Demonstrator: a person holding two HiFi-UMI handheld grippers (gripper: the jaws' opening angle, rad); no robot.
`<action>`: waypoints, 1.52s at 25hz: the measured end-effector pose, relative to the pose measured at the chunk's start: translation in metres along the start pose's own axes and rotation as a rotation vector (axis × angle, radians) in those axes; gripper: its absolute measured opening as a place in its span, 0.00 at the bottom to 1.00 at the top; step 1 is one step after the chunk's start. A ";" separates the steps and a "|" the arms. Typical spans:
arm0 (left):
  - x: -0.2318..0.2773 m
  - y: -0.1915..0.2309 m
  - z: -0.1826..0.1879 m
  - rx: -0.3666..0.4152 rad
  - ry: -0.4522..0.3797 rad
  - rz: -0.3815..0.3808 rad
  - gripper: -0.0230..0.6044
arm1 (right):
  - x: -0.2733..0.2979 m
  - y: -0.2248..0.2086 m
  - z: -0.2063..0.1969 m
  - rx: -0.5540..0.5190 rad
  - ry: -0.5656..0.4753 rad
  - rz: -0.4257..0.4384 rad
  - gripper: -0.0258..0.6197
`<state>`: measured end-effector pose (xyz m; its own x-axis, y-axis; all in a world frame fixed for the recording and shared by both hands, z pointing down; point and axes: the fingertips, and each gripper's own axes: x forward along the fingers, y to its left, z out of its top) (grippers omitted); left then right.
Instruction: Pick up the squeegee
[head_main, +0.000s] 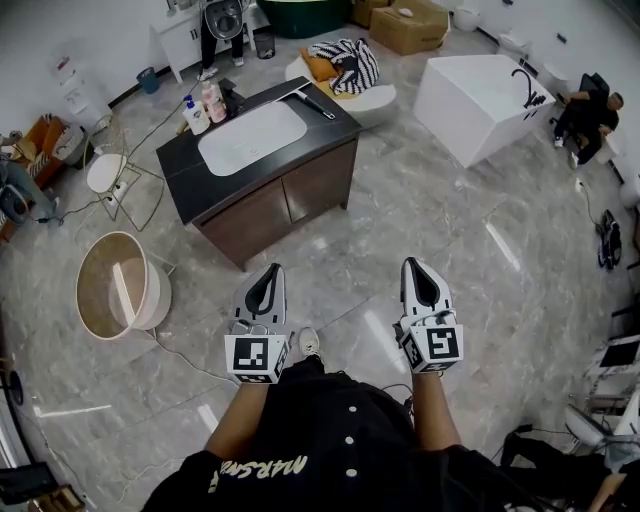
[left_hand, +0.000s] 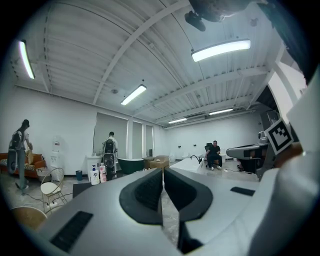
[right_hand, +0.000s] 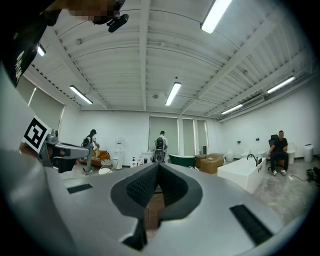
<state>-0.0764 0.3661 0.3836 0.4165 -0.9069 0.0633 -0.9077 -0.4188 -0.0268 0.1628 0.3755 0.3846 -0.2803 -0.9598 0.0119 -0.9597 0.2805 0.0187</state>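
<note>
head view: marble floor, dark vanity

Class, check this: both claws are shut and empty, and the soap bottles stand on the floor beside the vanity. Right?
Not quite. The soap bottles stand on the vanity countertop, as the head view shows. The left claw and right claw are indeed shut and empty.

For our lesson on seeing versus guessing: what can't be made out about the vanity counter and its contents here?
- Head view: the slim dark tool on the black vanity counter is too small to confirm as a squeegee.
- Left gripper view: the shut left gripper hides most of that counter; the white pump bottle has a label too small to read.
- Right gripper view: the shut right gripper hides nearly all the counter.
</note>
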 end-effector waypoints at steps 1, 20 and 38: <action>0.008 0.007 0.001 0.000 -0.001 -0.002 0.07 | 0.011 0.000 0.002 -0.002 0.000 -0.001 0.03; 0.110 0.104 -0.010 -0.014 0.036 -0.053 0.07 | 0.135 0.003 -0.011 -0.007 0.065 -0.058 0.03; 0.274 0.157 -0.001 0.008 0.043 0.050 0.07 | 0.312 -0.084 -0.010 0.004 0.030 0.004 0.03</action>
<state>-0.1046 0.0517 0.3981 0.3677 -0.9241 0.1044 -0.9269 -0.3732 -0.0390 0.1563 0.0529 0.3971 -0.2836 -0.9580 0.0417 -0.9586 0.2844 0.0144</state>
